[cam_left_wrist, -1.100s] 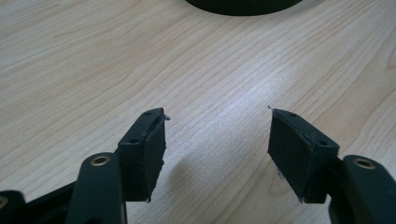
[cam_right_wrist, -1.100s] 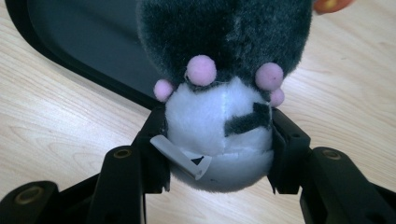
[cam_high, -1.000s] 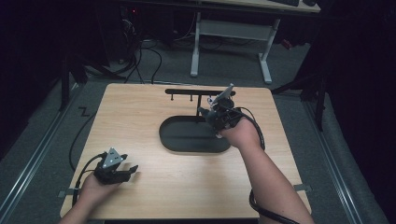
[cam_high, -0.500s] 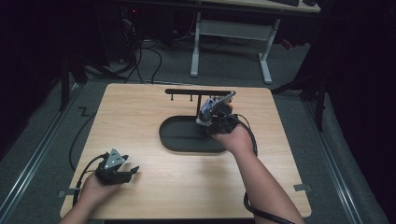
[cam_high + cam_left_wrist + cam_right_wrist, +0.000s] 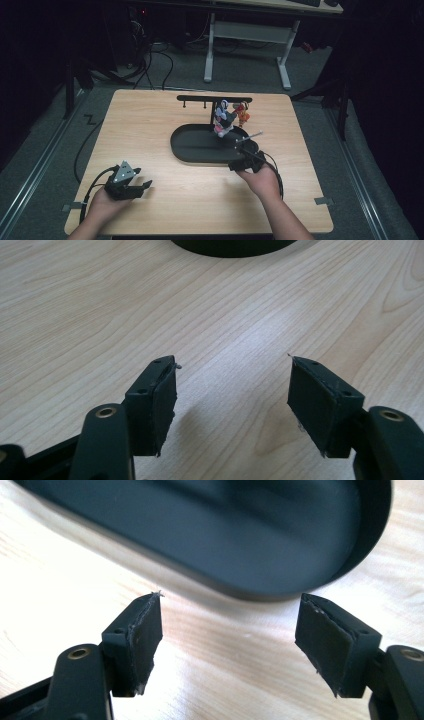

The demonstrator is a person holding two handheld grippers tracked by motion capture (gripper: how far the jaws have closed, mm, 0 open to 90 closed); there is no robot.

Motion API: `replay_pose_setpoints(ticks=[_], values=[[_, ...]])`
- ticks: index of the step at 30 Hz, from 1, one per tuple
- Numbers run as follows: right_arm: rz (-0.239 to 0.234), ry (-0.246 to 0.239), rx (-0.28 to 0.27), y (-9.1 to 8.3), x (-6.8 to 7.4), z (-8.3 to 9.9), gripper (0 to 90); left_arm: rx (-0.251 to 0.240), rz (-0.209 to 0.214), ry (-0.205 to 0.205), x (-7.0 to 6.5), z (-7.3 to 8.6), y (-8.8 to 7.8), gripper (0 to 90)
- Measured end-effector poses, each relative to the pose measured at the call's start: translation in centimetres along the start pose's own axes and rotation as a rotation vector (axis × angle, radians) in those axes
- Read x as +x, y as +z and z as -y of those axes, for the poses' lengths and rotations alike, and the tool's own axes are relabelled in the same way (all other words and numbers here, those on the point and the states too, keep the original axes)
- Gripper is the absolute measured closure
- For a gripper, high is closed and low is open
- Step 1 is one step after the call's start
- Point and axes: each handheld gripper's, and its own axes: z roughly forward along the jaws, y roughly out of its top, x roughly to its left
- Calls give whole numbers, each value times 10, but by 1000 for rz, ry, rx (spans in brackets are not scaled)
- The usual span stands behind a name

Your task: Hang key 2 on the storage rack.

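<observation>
A black stand has an oval base tray and a crossbar on a post. Two small toy figures hang side by side from the bar's right part, a blue-and-white one and an orange one. My right gripper sits low at the tray's front right rim, well below the figures. Its jaws have just been opening and stand open with nothing between them; in the right gripper view they face the tray's edge. My left gripper rests open at the front left, over bare wood.
The wooden table ends close behind the stand and just in front of both hands. The tray rim lies far ahead of the left jaws. Cables trail from both grippers. Dark floor, cables and a white desk frame lie beyond the table.
My right gripper has come down and back from the crossbar to the tray's front rim, and its jaws have opened. The two figures now hang in plain sight. The left gripper stayed put.
</observation>
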Motion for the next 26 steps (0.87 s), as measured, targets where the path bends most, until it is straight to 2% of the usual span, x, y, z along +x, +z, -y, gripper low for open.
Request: replay_pose_setpoints(ticks=[6, 11, 16, 18, 21, 26], values=[[-9, -42, -103, 12, 11, 39, 267, -12, 26, -7, -5, -2, -1, 379], [-34, -18, -206, 16, 17, 69, 241, -31, 41, -15, -10, -3, -2, 382], [-27, -10, -308, 15, 23, 96, 220, -34, 53, -12, -15, -3, 0, 382], [-46, -5, -311, 10, 24, 98, 213, -29, 57, -8, -17, -4, 2, 381], [-41, 7, -332, 5, 21, 101, 215, -24, 57, 2, -19, -4, 3, 378], [-43, 21, -334, 6, 17, 102, 215, -23, 56, 3, -18, -4, 1, 375]])
